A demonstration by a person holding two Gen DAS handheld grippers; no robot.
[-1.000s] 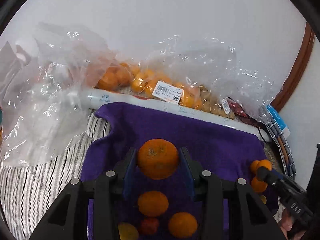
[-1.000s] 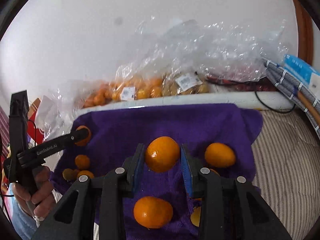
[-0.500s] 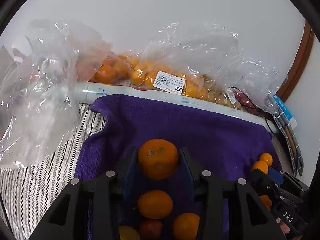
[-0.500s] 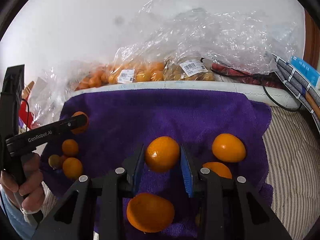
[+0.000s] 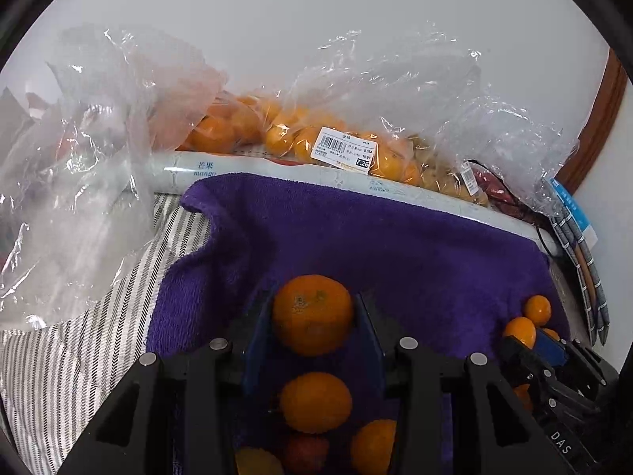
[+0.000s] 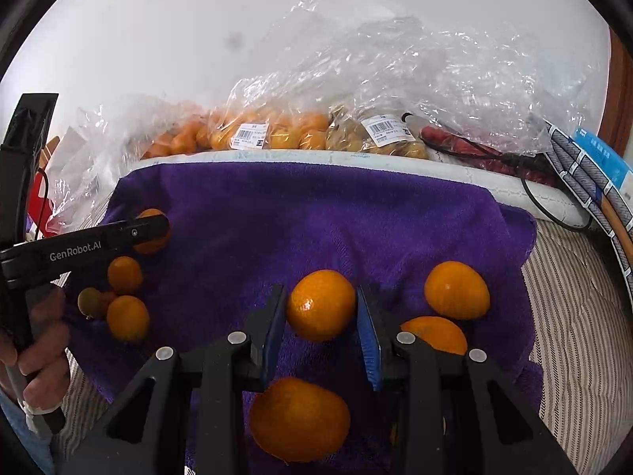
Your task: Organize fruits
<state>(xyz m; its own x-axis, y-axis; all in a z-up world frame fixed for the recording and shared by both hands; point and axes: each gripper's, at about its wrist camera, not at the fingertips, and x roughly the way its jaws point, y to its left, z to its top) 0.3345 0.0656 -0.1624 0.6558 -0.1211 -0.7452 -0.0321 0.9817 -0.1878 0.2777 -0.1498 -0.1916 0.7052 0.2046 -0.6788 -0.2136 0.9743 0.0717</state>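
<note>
Each hand is carrying one mandarin above the purple towel point(image 6: 316, 213), apparently to sort it: the left gripper point(image 5: 312, 322) is pinching a mandarin point(image 5: 312, 312), the right gripper point(image 6: 321, 312) another mandarin point(image 6: 320, 304). Loose mandarins are sitting in two clusters (probably by size), the smaller fruits point(image 6: 124, 297) at the towel's left edge, the larger ones point(image 6: 457, 289) at its right.

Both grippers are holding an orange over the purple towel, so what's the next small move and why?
Probably lower the right gripper and release its orange onto bare purple towel among the three oranges around it. Its jaws grip the fruit above the cloth, with loose oranges on both sides. The left gripper can hold its orange meanwhile.
</note>
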